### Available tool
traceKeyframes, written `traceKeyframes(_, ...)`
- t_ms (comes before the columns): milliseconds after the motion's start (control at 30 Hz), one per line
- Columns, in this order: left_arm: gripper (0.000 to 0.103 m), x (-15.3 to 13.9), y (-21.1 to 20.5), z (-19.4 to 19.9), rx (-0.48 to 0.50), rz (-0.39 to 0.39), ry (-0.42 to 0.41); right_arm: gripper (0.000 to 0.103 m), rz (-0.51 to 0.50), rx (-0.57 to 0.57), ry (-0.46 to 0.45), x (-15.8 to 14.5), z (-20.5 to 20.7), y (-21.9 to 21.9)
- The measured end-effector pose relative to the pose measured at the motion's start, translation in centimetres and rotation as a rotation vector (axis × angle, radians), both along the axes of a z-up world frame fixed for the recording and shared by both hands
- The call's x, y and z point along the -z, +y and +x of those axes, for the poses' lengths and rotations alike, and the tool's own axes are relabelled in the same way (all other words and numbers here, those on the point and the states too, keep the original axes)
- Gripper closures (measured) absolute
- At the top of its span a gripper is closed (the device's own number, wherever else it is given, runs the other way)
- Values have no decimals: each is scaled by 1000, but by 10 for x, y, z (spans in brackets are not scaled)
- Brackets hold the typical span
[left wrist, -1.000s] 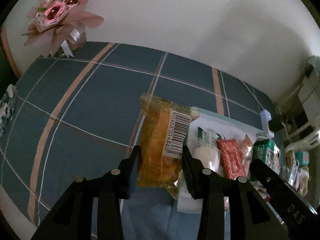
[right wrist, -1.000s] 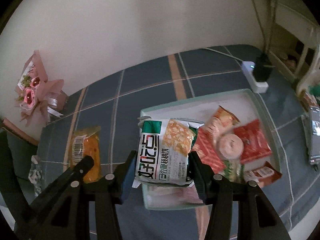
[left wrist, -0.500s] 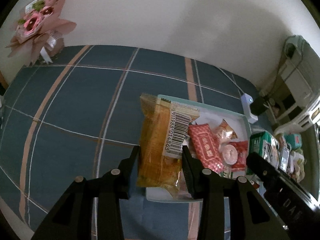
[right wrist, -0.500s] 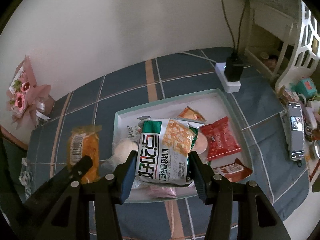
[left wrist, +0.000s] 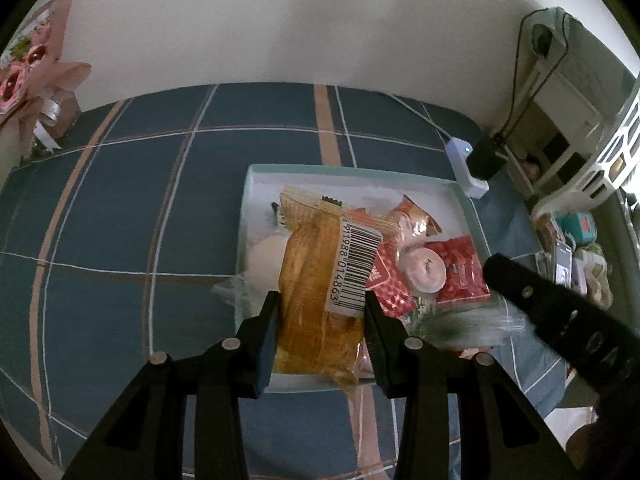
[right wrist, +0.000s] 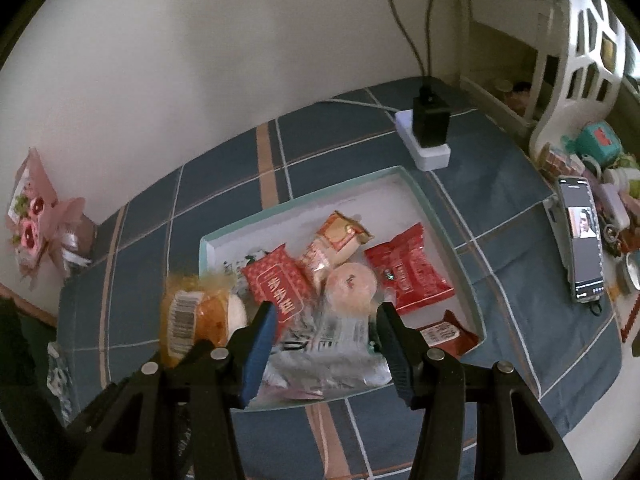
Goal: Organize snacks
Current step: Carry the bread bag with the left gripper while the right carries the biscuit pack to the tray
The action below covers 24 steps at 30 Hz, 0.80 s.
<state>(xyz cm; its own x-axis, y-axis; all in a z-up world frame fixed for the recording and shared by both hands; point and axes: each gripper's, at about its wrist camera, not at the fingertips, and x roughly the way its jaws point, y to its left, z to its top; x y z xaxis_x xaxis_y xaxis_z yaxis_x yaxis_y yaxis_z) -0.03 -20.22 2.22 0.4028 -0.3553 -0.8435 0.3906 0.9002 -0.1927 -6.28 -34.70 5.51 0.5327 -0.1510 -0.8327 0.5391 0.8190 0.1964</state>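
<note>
Left tongs (left wrist: pixel 320 312) grip an orange packet (left wrist: pixel 320 300) whose barcode reads 91988 014863; right tongs (right wrist: pixel 326 336) gape wide.

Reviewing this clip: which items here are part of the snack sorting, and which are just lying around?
Part of the job:
- orange snack pack, clamped in the left tongs
- pale tray
- green-and-white cracker bag, blurred, lying between the open right tongs
- red packets and round cake in the tray

Lying about:
- flower bouquet
- power strip
- phone
</note>
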Motion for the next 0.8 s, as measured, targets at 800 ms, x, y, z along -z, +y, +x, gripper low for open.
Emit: traceKeyframes(800,61,38,-32,6,64,82,69,48,79,68,124,45,2,-29)
